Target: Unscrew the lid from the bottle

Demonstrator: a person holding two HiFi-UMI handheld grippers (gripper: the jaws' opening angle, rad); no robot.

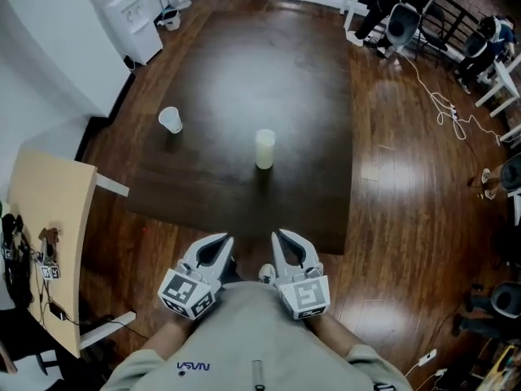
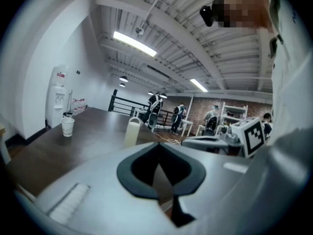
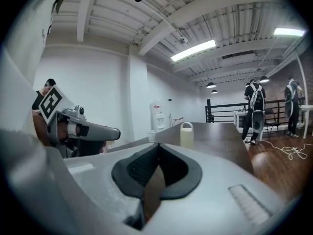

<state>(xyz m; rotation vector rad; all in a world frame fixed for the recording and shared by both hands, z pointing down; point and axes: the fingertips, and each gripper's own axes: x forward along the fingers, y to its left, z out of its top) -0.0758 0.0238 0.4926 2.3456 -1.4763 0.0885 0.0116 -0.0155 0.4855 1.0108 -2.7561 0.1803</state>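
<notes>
1. The left gripper (image 1: 223, 239) is clenched on nothing. Its own view shows the two dark pads meeting tip to tip, with only a sliver of floor showing behind them.
2. The right gripper (image 1: 279, 235) is likewise clamped shut and empty, its pads pressed together along one seam.
3. Both grippers sit close against the person's grey shirt (image 1: 244, 340) at 6 o'clock in the head view. The hands holding them are mostly hidden under the marker cubes, and the forearms are cut off by the lower edge.
4. The bottle (image 1: 264, 148), pale and translucent, stands upright on the dark table (image 1: 269, 63) at 12 o'clock from the grippers, well apart from both.
5. Its lid (image 1: 265, 135) is the same pale colour as the body, so where one ends and the other begins cannot be made out.
6. A white paper cup (image 1: 170, 120) stands at 10 o'clock from the bottle, apart from it. Whether it holds anything cannot be seen.
7. A white water dispenser (image 1: 130, 19) stands at 11 o'clock beside the wall, its top cut off by the frame.
8. A light wooden desk (image 1: 49, 210) at 9 o'clock is partly out of frame. The small items on it are too small to name.
9. White cables (image 1: 444, 104) trail over the wooden floor at 2 o'clock.
</notes>
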